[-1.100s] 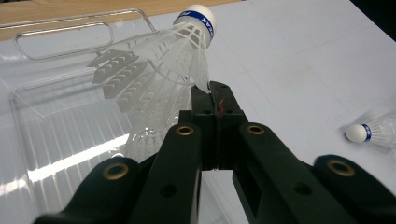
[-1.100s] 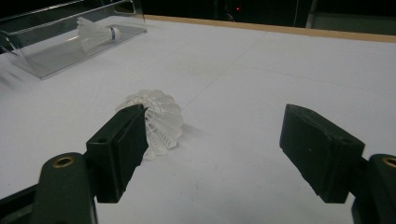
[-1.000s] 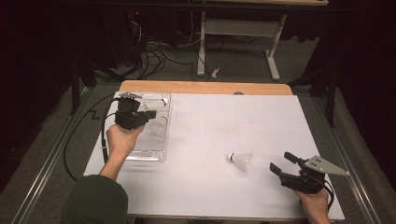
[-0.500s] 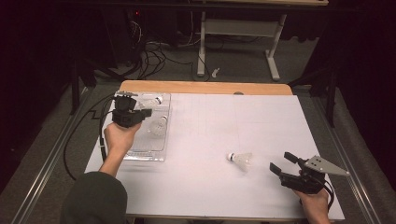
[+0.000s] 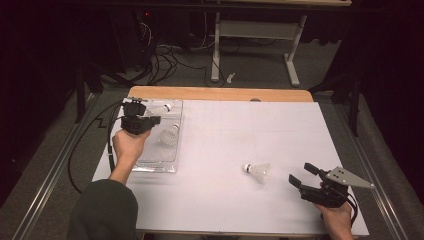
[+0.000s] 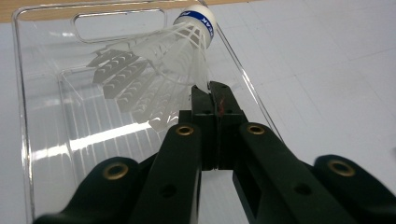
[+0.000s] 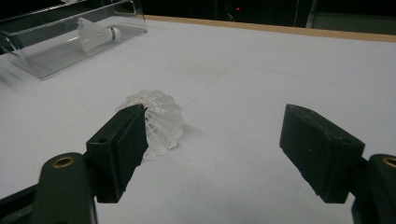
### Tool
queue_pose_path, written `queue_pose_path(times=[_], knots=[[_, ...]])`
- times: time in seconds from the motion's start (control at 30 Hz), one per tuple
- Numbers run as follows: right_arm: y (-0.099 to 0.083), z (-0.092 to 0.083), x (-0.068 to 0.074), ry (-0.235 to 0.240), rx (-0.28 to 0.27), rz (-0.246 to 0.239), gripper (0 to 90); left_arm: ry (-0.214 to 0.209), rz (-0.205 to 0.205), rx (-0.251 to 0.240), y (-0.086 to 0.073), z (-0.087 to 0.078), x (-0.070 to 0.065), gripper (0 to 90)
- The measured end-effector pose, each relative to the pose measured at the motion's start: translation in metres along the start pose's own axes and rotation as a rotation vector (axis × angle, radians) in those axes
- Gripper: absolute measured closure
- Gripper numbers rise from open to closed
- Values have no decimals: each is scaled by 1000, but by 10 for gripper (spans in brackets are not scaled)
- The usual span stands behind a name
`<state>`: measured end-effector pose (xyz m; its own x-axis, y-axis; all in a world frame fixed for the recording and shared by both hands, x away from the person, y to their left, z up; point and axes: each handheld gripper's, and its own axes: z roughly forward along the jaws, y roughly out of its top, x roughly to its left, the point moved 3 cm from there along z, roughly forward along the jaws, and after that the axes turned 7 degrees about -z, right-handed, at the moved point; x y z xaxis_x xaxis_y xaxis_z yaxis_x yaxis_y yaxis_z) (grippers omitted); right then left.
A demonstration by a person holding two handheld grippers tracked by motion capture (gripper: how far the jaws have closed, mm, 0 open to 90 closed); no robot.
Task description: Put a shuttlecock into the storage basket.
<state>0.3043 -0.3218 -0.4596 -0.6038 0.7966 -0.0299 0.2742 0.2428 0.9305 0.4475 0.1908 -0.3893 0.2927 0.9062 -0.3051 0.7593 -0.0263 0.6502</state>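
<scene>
Left tongs sit over the clear plastic tray at about 9 o'clock on the white worktop, held by the left hand. In the left gripper view the two black jaws are pressed together, with the thin edge of a white shuttlecock skirt caught between their tips. That shuttlecock hangs above the tray floor, blue-banded cork end pointing toward 12 o'clock of that view, near the tray's handle slot. Its shadow falls on the tray bottom. Whether the skirt touches the tray cannot be told.

In the high view a shuttlecock shows inside the tray just at 4 o'clock of the left tongs; another pale shuttlecock lies near the tray's far end.

Right tongs rest at about 4 o'clock on the worktop, in the right hand, jaws spread wide and holding nothing. A loose shuttlecock lies on the bare worktop just at 9 o'clock of those tongs, apart from them in the high view. In the right gripper view its skirt faces the camera, partly behind the left-side jaw; contact cannot be told.
</scene>
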Motion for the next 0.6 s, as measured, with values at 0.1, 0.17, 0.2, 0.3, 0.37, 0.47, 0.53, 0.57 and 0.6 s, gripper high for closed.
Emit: queue_pose_path(times=[0.1, 0.17, 0.2, 0.3, 0.37, 0.47, 0.53, 0.57, 0.6], knots=[[0, 0, 0, 0, 0, -1, 237, 9, 3, 1, 1, 1, 1, 899], [0, 0, 0, 0, 0, -2, 237, 17, 1, 3, 3, 3, 1, 899], [0, 0, 0, 0, -1, -3, 237, 25, 5, 5, 3, 3, 1, 899], [0, 0, 0, 1, 0, -1, 237, 31, -2, 7, 5, 6, 2, 899], [0, 0, 0, 1, -1, -2, 237, 37, -2, 10, 5, 8, 3, 899], [0, 0, 0, 1, 0, -3, 237, 47, -1, 17, 6, 10, 3, 899], [0, 0, 0, 1, 0, -3, 237, 54, -5, 18, 7, 12, 4, 899], [0, 0, 0, 2, 0, -1, 237, 55, -8, 20, 8, 13, 5, 899], [0, 0, 0, 2, -1, -1, 237, 56, -10, 21, 8, 13, 5, 898]])
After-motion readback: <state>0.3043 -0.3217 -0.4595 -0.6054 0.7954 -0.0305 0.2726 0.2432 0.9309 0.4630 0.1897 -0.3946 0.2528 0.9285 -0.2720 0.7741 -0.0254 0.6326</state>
